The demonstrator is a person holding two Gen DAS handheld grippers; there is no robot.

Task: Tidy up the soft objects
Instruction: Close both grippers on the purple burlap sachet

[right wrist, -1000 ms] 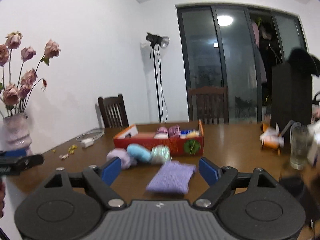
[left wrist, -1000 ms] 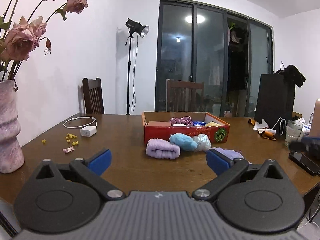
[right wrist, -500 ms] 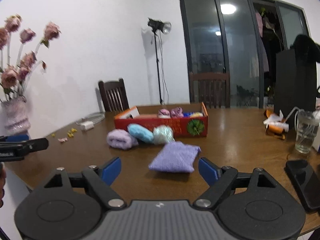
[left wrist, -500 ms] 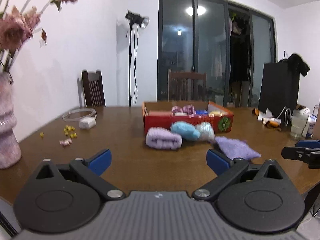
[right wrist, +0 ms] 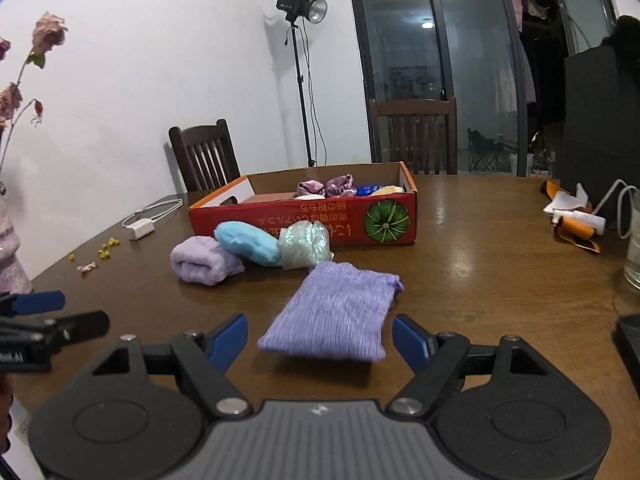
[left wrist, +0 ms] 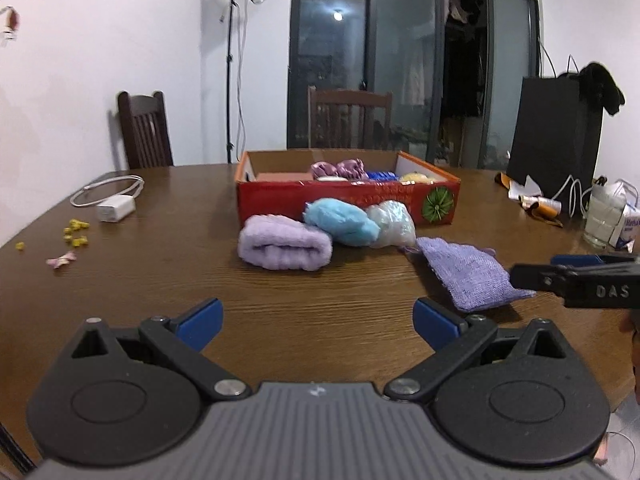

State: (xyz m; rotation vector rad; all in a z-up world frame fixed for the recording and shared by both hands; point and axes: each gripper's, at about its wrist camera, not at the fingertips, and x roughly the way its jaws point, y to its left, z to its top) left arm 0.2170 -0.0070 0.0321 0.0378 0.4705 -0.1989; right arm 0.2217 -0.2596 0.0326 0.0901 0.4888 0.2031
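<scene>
My right claw (right wrist: 320, 342) hangs just over the wooden surface (right wrist: 480, 264), its jaws closing, with the near end of the flat purple cloth (right wrist: 332, 316) between the blue pads but not yet pinched. My left claw (left wrist: 318, 318) is spread wide over bare wood, gripping nothing. Beyond the cloth lie a rolled lilac towel (left wrist: 284, 248), a blue fluffy bundle (left wrist: 340, 222) and a pale shiny bundle (left wrist: 392, 224), just before the red box (left wrist: 348, 198).
</scene>
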